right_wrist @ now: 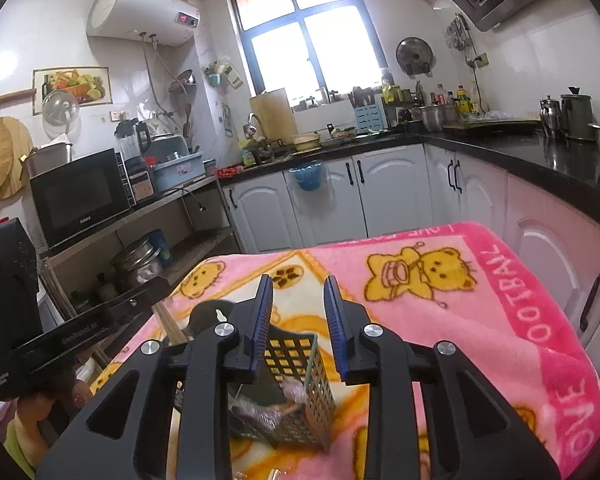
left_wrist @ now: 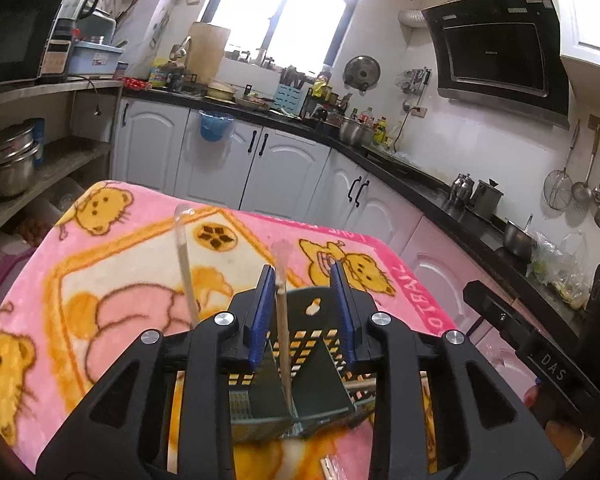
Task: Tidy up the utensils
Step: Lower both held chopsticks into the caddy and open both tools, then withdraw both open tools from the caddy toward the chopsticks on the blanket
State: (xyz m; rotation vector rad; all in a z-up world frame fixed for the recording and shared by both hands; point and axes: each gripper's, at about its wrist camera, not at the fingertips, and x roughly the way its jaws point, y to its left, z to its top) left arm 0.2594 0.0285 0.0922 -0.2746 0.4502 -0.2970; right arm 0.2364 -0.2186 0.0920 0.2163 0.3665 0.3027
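Black perforated utensil caddy (left_wrist: 300, 344) on pink blanket-covered desk (left_wrist: 132, 264), two upright sticks (left_wrist: 282, 328) inside; left gripper (left_wrist: 304, 300) & right gripper (right_wrist: 298, 316) jaws parted, gripping nothing.

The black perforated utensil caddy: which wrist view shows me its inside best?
The left wrist view: it looks down into the caddy, showing the divider and a wooden stick standing between the open left gripper fingers. The right wrist view shows the caddy mostly from outside, its perforated wall and something wrapped in plastic inside.
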